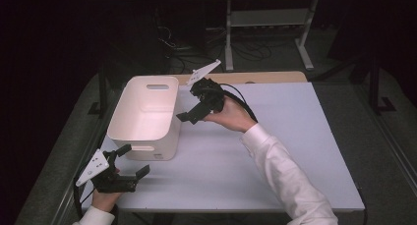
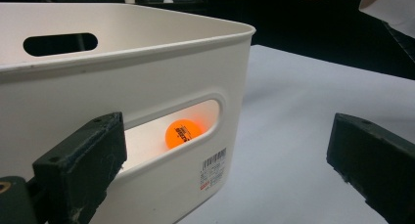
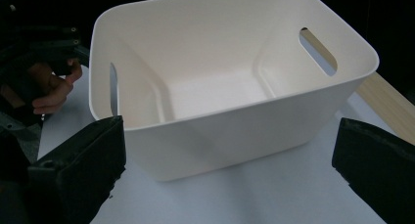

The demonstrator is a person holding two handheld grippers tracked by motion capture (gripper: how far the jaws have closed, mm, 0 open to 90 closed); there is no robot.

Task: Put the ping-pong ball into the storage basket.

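A white plastic bin (image 1: 147,136) stands at the table's left. Through its near handle slot an orange ball (image 2: 182,132) with black print shows, lying on the bin's floor. My left gripper (image 1: 134,160) is at the front left corner of the table, level with that slot and a short way from the bin (image 2: 147,72), jaws wide open and empty. My right gripper (image 1: 189,104) hovers beside the bin's right wall, tilted down toward the bin (image 3: 235,131), also open with nothing between its jaws.
The white table top (image 1: 275,151) stretches to the right of the bin. A wooden strip (image 1: 265,77) runs along the far edge. A metal stand (image 1: 265,18) and cables lie on the floor beyond. A barcode sticker (image 2: 214,168) marks the bin's near wall.
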